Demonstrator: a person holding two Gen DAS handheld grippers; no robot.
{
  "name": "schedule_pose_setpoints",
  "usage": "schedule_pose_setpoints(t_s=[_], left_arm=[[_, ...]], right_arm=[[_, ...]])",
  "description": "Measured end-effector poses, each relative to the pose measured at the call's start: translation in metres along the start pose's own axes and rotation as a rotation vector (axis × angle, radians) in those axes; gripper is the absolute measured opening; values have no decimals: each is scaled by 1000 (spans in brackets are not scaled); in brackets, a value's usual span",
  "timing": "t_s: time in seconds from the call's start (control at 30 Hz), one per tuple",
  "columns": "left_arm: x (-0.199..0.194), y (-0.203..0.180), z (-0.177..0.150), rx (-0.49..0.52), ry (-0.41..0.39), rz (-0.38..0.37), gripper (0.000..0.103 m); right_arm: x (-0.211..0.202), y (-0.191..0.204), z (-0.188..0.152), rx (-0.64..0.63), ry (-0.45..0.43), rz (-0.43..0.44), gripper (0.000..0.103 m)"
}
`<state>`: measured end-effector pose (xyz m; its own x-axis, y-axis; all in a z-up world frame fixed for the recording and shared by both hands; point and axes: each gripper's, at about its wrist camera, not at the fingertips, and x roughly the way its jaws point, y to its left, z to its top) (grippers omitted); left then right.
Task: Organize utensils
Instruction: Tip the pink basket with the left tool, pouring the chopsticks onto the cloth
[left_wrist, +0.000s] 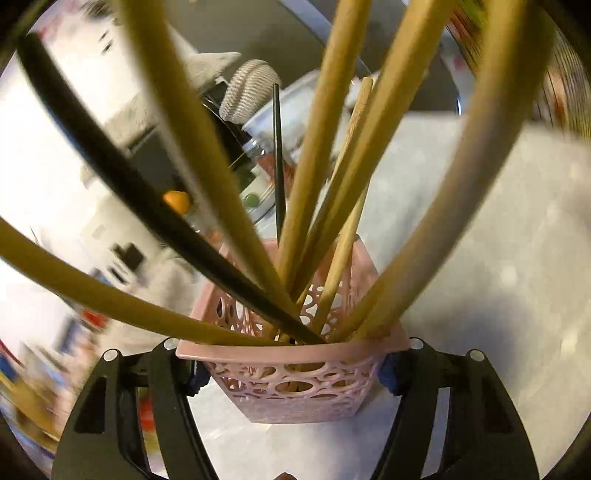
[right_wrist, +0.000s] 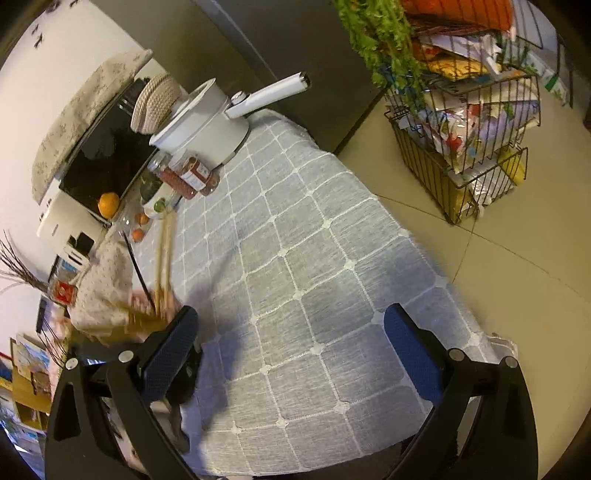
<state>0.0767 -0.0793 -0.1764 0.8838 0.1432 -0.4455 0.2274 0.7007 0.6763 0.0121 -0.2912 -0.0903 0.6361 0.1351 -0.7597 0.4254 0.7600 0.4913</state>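
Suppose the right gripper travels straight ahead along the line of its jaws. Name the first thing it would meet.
Most likely the checked tablecloth. The right gripper is open and empty, angled down at bare cloth, with nothing standing between its jaws. Depth is unclear, so the exact touching spot cannot be told.

Left tongs clamped, right tongs spread and empty.

The left tongs (left_wrist: 293, 373) sit low in the left wrist view, the black arms angling in from both bottom corners, and the blue pads (left_wrist: 388, 373) press against the two opposite sides of a pink holder (left_wrist: 295, 391), just under its rim, so the jaws are closed on it. The right tongs (right_wrist: 291, 354) hang above the tabletop (right_wrist: 295, 258) with the jaws standing wide apart; the blue textured pads (right_wrist: 410, 354) face each other across bare cloth and touch nothing. Neither the person's hands nor wrists show in either view.
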Motion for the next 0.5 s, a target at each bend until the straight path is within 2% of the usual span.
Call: schedule_pose_setpoints(t_s=[0.13,0.17,0.2,0.33,0.4,0.5], left_arm=[[-3,-23,1,249,143,145,65],[-3,-17,-11,281,169,151,65],[-3,-23,-7,333,202,161,65],[-13,-48,6,499,199,220,65],[-12,-56,-1,569,197,247,65],[-10,-54,-36,683,208,282,65]], right_arm=[[-4,-6,1,22,-11,-5,98],[-4,-8,2,31,-11,-6,98],[-4,-11,3,41,-11,-5,98],[-6,-21,5,67,-6,8,98],[-7,-23,7,74,0,21,98],[-9,-23,7,62,2,35,98]])
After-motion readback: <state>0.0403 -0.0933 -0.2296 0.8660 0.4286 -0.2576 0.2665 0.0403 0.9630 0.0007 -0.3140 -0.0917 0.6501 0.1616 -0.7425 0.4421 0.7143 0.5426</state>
